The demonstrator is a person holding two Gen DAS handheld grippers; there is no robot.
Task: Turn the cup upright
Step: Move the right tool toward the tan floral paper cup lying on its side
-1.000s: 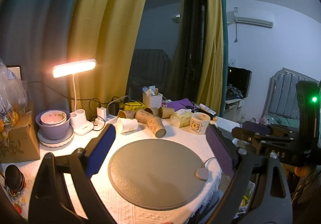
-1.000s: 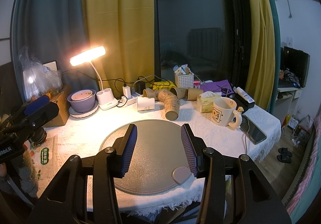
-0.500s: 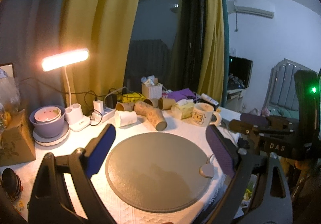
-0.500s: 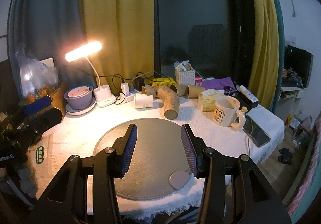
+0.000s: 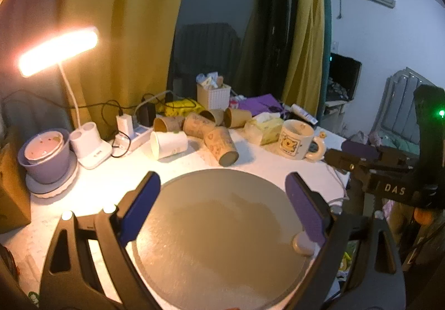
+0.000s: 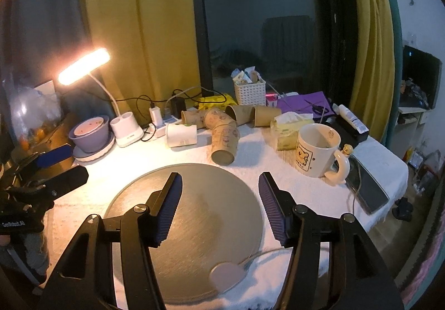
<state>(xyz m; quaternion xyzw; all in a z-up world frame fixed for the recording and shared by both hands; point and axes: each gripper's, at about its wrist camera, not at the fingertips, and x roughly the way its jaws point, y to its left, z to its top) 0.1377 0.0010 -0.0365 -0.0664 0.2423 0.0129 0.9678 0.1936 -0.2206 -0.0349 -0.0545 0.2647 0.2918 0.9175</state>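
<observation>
Several paper cups lie on their sides at the back of the table. The nearest brown printed cup (image 5: 221,144) (image 6: 224,141) points its base toward me, just behind the round grey mat (image 5: 222,235) (image 6: 189,223). A white cup (image 5: 168,144) (image 6: 181,135) lies left of it. My left gripper (image 5: 222,204) is open and empty over the mat. My right gripper (image 6: 221,198) is open and empty over the mat, and also shows at the right of the left wrist view (image 5: 370,162). The left gripper shows at the left edge of the right wrist view (image 6: 47,171).
A lit desk lamp (image 6: 83,66), a purple bowl (image 6: 90,130), a power strip with cables (image 6: 160,122), a white basket (image 6: 249,90), a tissue pack (image 6: 289,129), a cartoon mug (image 6: 318,150) and a phone (image 6: 367,187) crowd the table's back and right. The table edge falls off at right.
Both grippers have moved forward and lower toward the table; the cups and mat look larger and nearer. Both grippers stay open and empty.
</observation>
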